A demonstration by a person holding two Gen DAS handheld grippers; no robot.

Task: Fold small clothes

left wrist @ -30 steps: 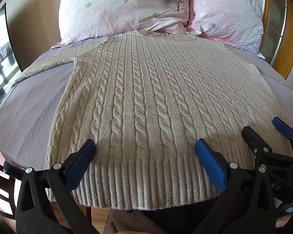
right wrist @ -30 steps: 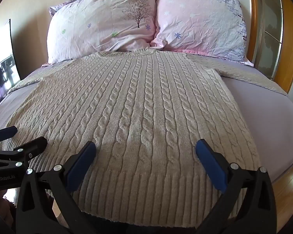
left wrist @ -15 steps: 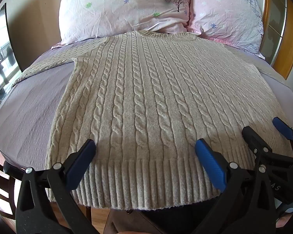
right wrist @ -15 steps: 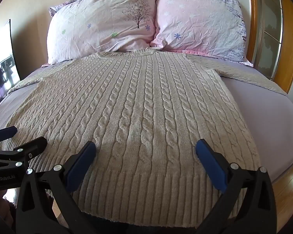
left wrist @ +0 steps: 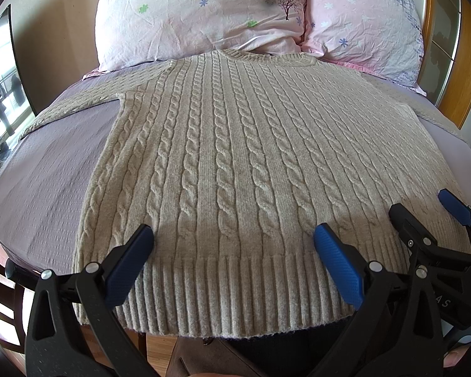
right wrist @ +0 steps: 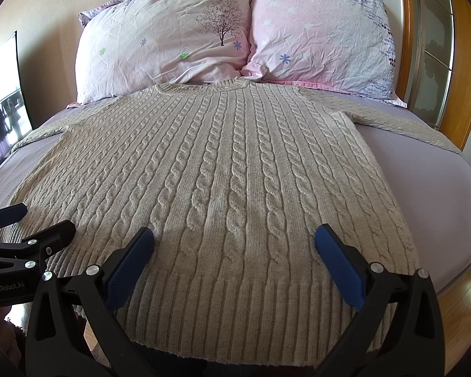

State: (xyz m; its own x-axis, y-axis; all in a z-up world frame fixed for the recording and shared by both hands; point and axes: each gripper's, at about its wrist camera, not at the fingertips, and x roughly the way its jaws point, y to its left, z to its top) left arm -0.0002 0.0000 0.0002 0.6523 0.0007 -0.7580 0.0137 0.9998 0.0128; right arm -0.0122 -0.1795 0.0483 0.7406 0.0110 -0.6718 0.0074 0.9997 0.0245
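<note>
A beige cable-knit sweater [left wrist: 235,163] lies flat and face up on the bed, neck toward the pillows, sleeves spread to both sides, ribbed hem hanging over the near edge. It also fills the right wrist view [right wrist: 223,188]. My left gripper [left wrist: 234,245] is open and empty, hovering over the hem's left half. My right gripper [right wrist: 234,245] is open and empty over the hem's right half. The right gripper [left wrist: 424,210] shows at the right of the left wrist view. The left gripper [right wrist: 31,220] shows at the left of the right wrist view.
Two pink flowered pillows [right wrist: 166,40] [right wrist: 323,34] lean against the wall at the head of the bed. The lilac sheet [right wrist: 424,169] shows on both sides of the sweater. A wooden frame with glass panels [right wrist: 436,50] stands at the right. Wooden floor [right wrist: 464,286] lies below the bed.
</note>
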